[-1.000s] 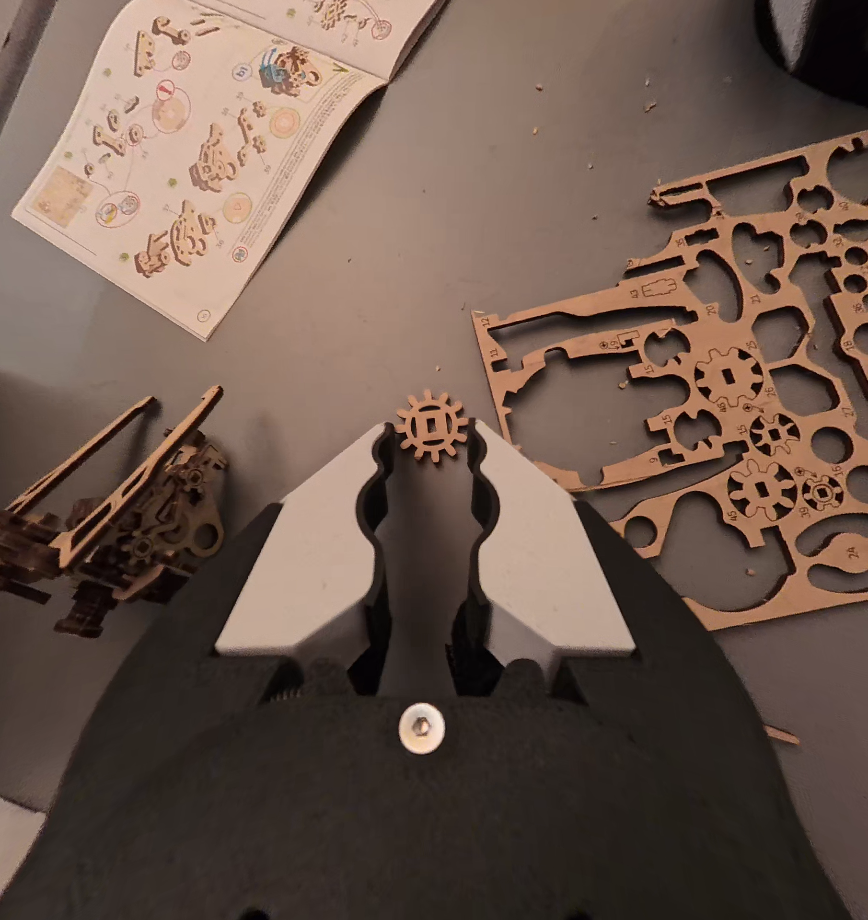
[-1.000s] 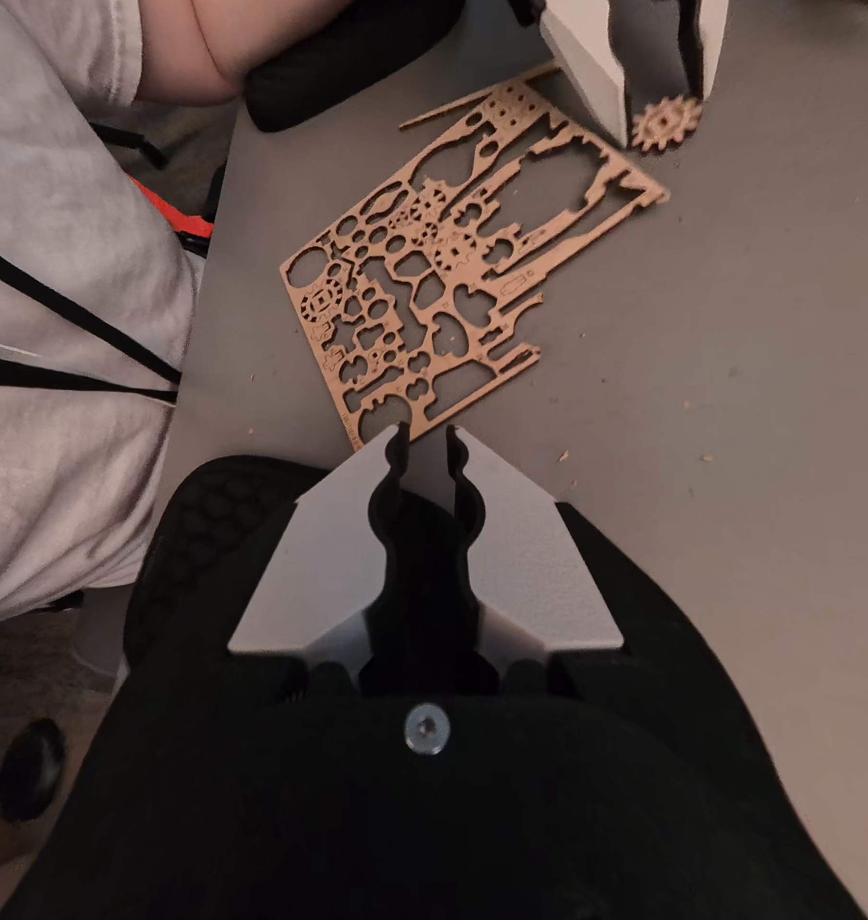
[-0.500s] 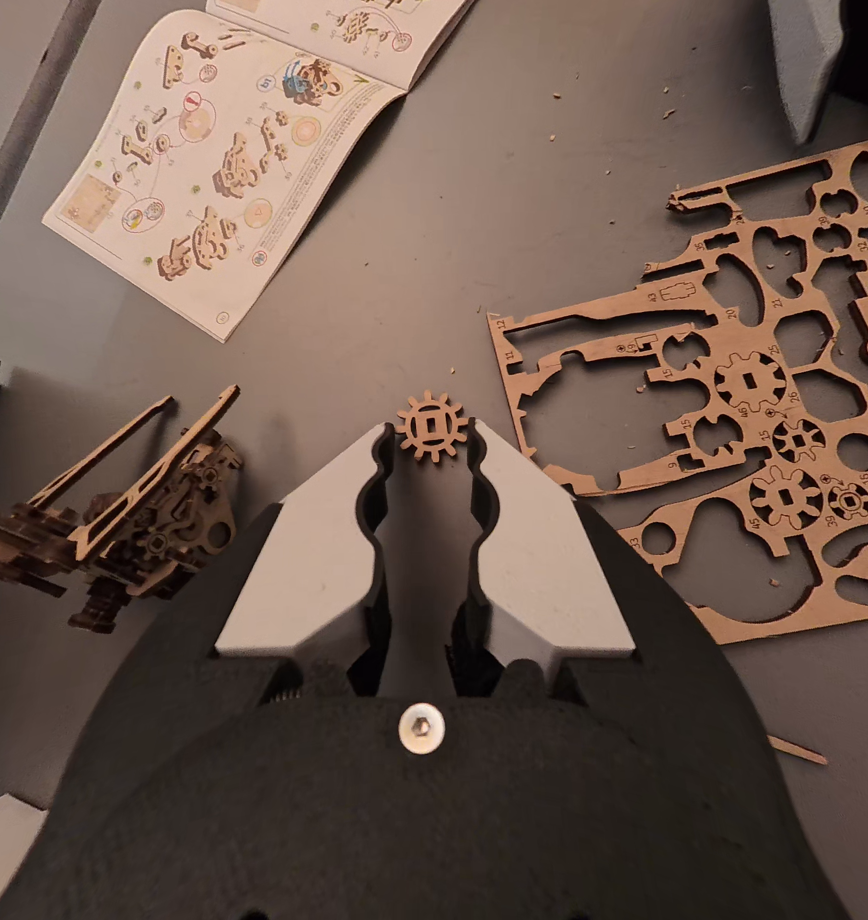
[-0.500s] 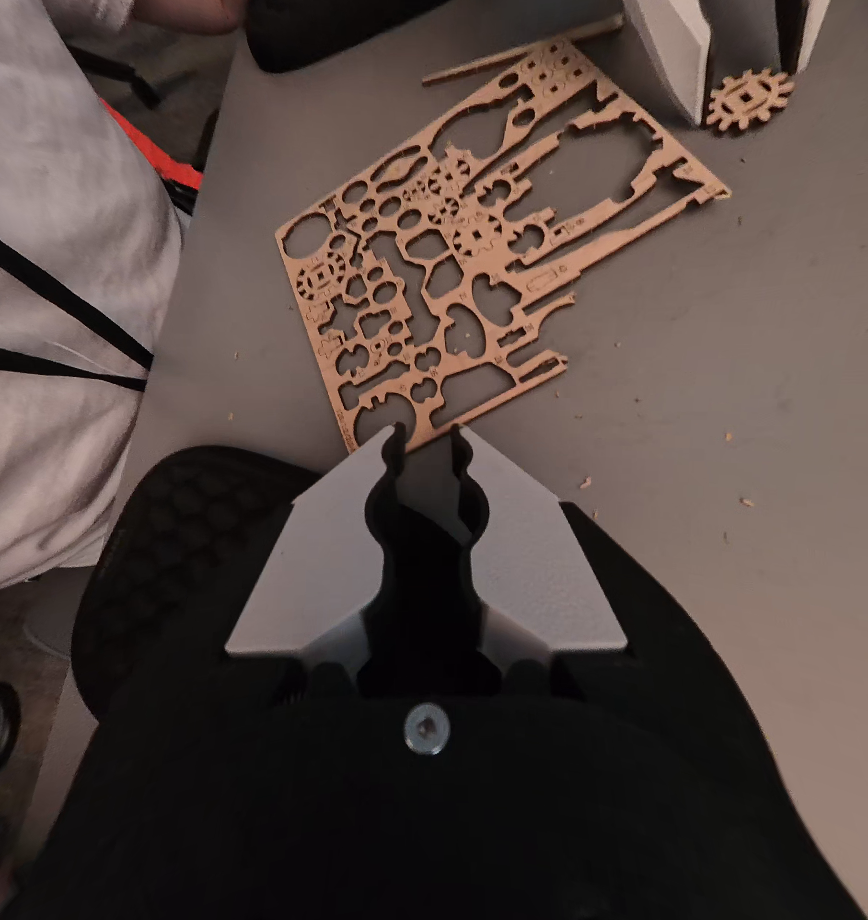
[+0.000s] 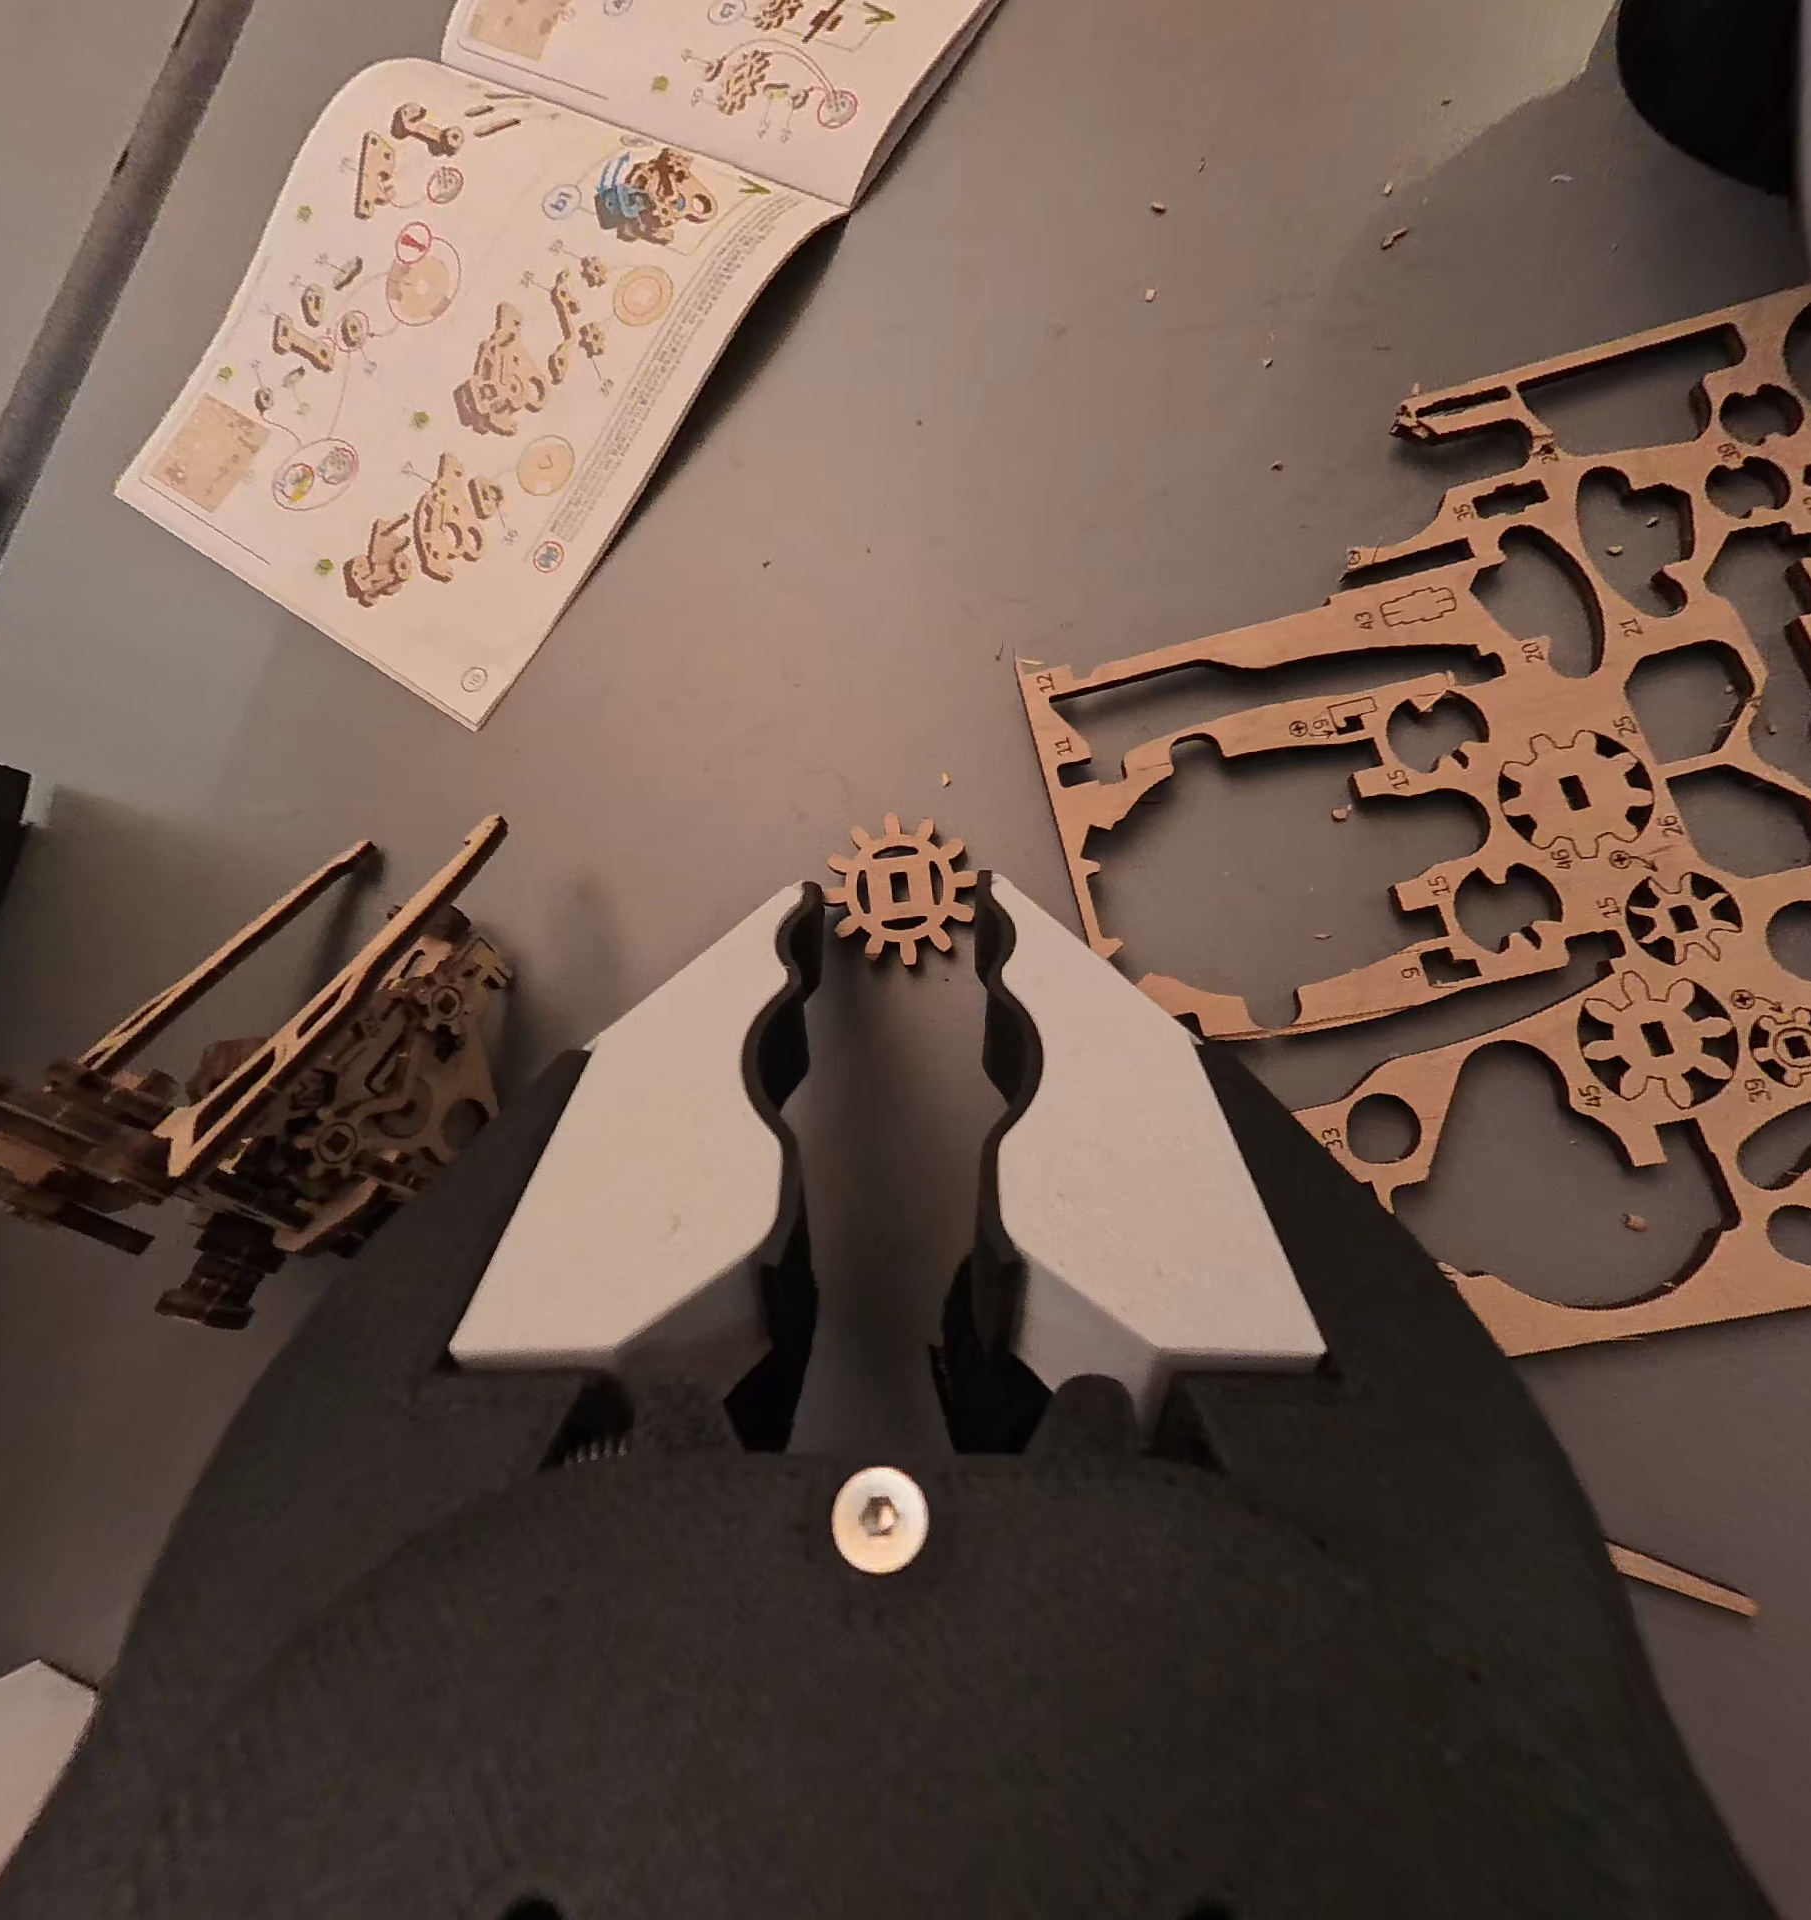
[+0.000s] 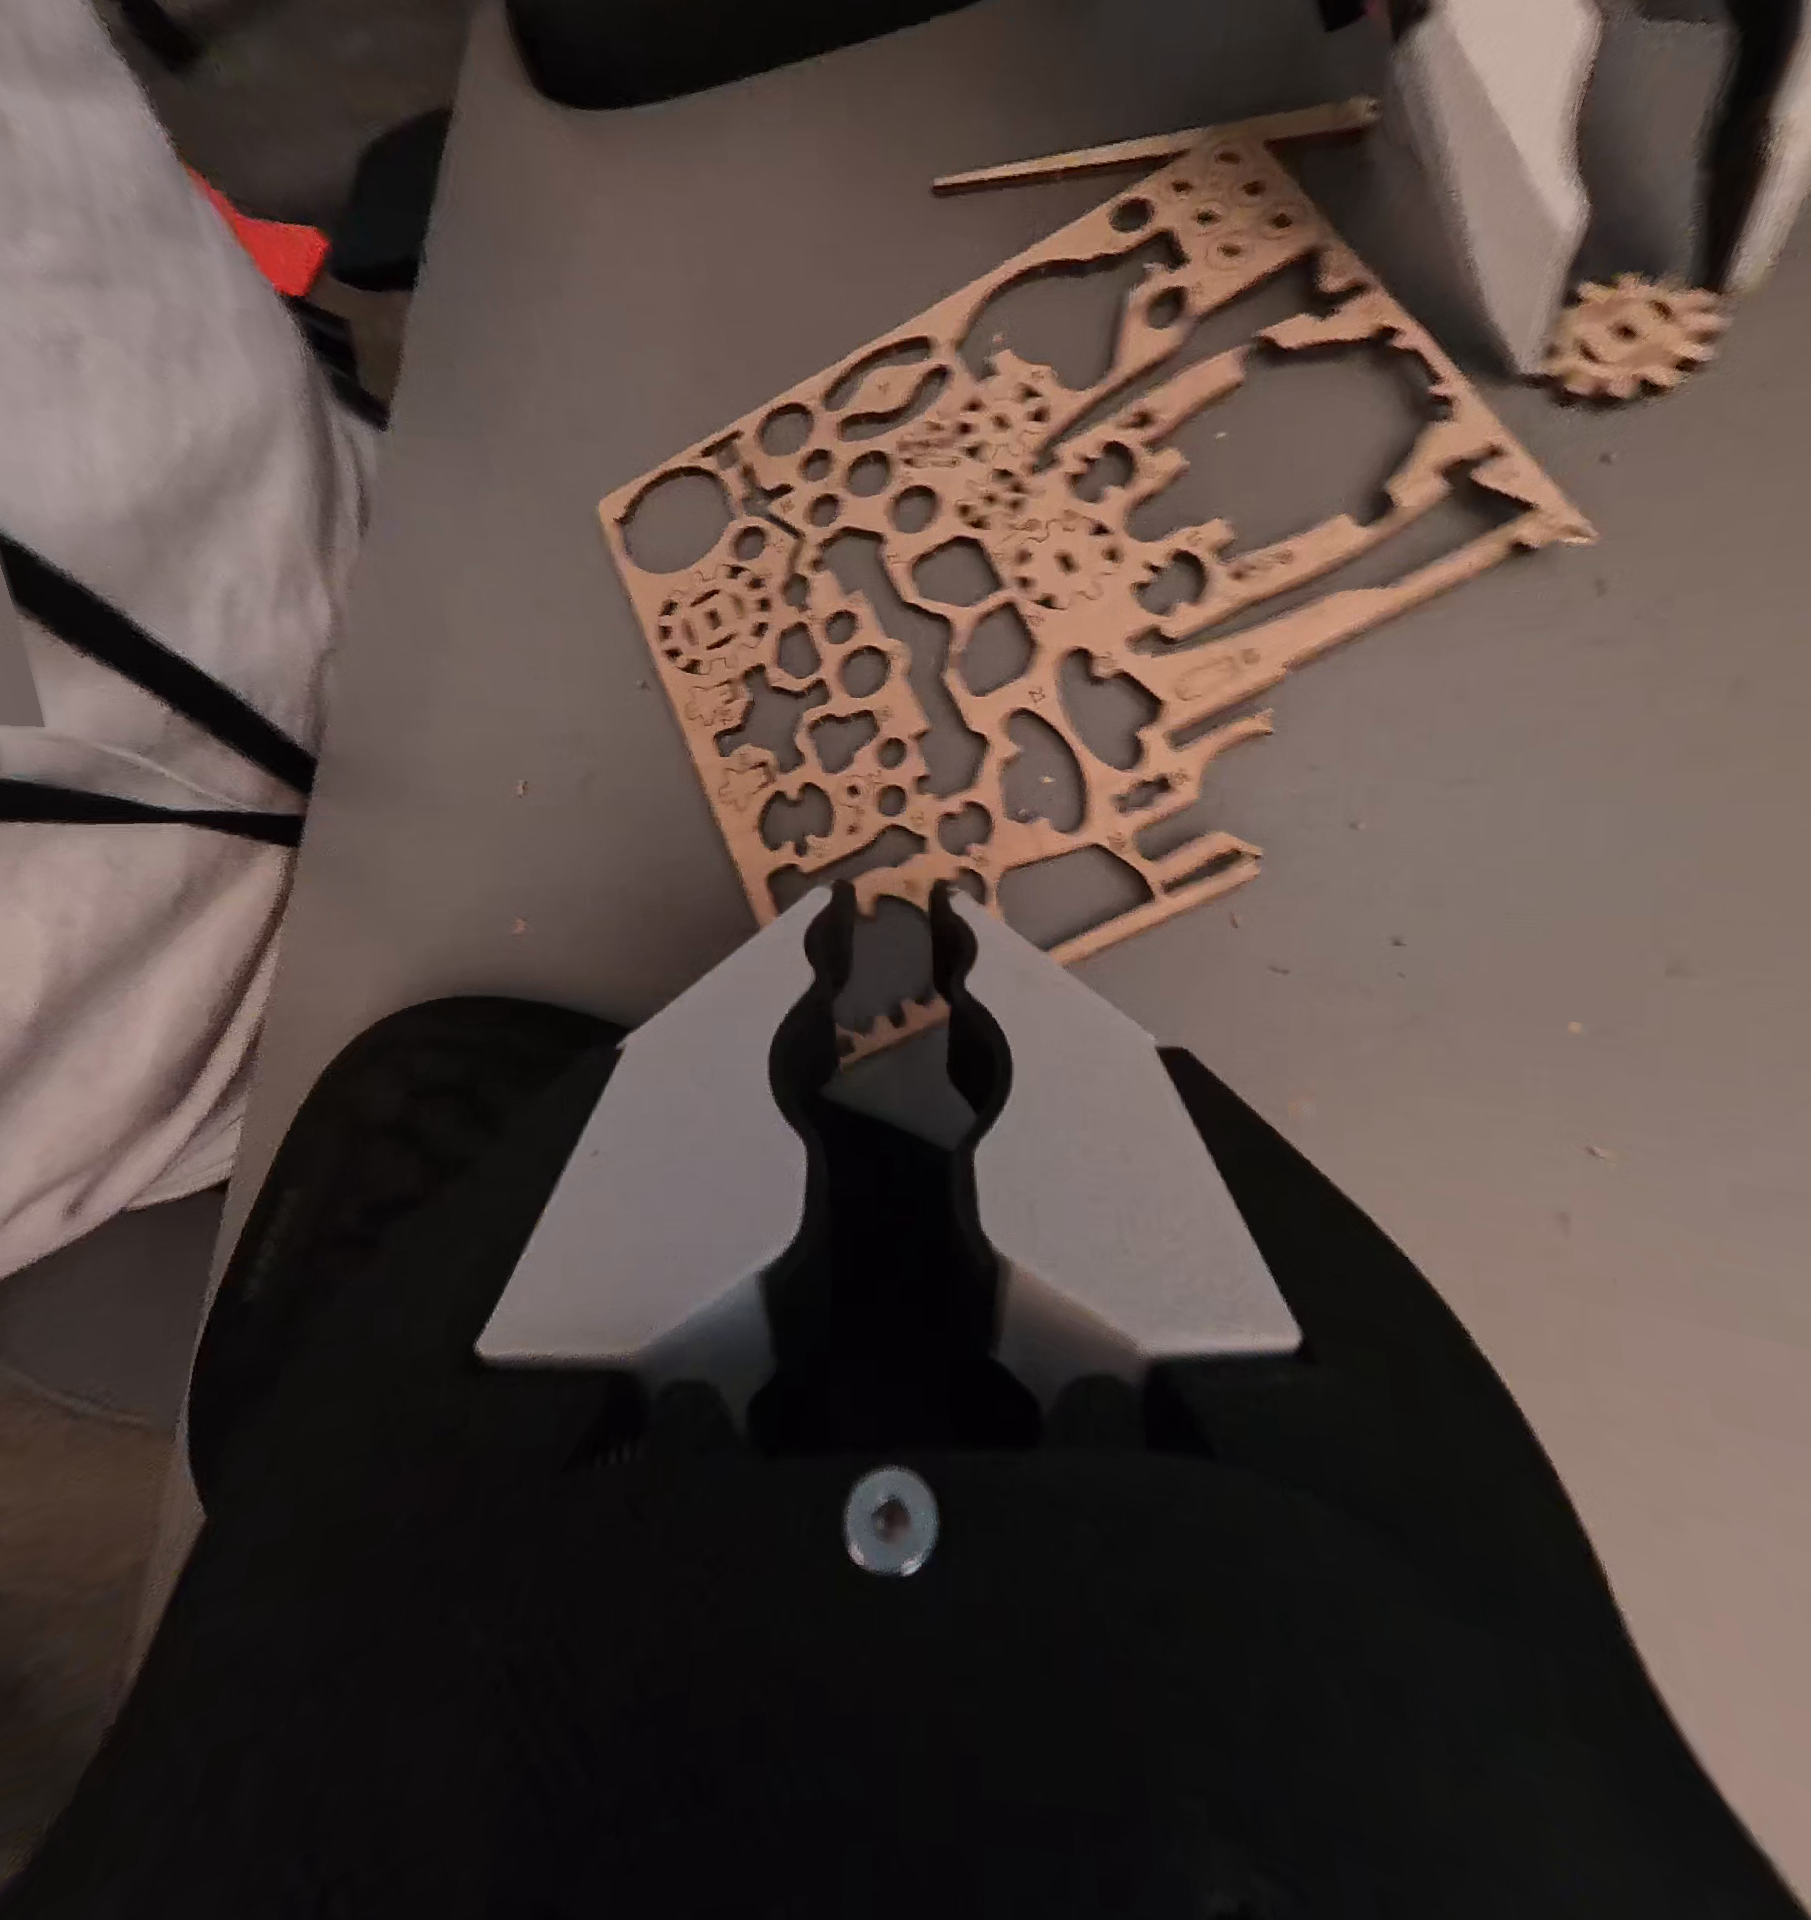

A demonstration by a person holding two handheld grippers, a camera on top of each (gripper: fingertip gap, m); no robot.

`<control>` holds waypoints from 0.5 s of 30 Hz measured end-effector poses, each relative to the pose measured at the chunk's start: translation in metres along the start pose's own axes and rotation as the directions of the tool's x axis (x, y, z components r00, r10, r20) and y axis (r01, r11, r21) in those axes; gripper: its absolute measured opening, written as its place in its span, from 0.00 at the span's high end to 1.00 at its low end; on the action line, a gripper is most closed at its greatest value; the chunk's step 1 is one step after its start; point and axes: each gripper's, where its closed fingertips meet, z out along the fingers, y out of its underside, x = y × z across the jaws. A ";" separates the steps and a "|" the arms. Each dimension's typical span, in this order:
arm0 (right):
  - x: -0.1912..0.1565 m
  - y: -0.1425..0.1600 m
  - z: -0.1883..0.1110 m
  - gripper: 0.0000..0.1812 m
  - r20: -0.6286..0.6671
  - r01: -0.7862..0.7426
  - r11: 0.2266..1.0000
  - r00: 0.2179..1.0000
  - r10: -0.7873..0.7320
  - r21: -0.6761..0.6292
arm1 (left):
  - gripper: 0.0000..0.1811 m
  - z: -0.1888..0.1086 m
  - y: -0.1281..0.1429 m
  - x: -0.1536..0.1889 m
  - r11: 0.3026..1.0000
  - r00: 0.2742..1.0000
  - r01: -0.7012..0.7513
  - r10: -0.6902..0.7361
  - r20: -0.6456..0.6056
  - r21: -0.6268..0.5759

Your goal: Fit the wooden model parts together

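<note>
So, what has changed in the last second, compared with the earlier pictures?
The left gripper kept the small wooden gear between its fingers and drifted away from the instruction booklet, toward the part-built model. The right gripper, fingers apart and empty, advanced over the near corner of the wooden parts sheet. Sheet, booklet and model lie as before.

left gripper (image 5: 901, 902): black body, grey wedge fingers, silver hex screw | right gripper (image 6: 893, 904): same | person: white shirt, black straps
</note>
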 end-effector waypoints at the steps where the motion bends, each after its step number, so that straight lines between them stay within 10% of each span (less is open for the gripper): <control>1: 0.008 0.000 -0.005 0.93 -0.038 -0.032 0.999 0.999 0.032 0.000 | 0.85 0.000 0.000 0.000 1.000 1.000 -0.007 0.007 0.003 0.000; 15: 0.011 0.007 0.013 0.90 -0.102 -0.067 0.995 0.993 0.059 -0.076 | 0.85 -0.002 0.002 -0.002 0.999 0.999 -0.040 0.040 0.015 -0.004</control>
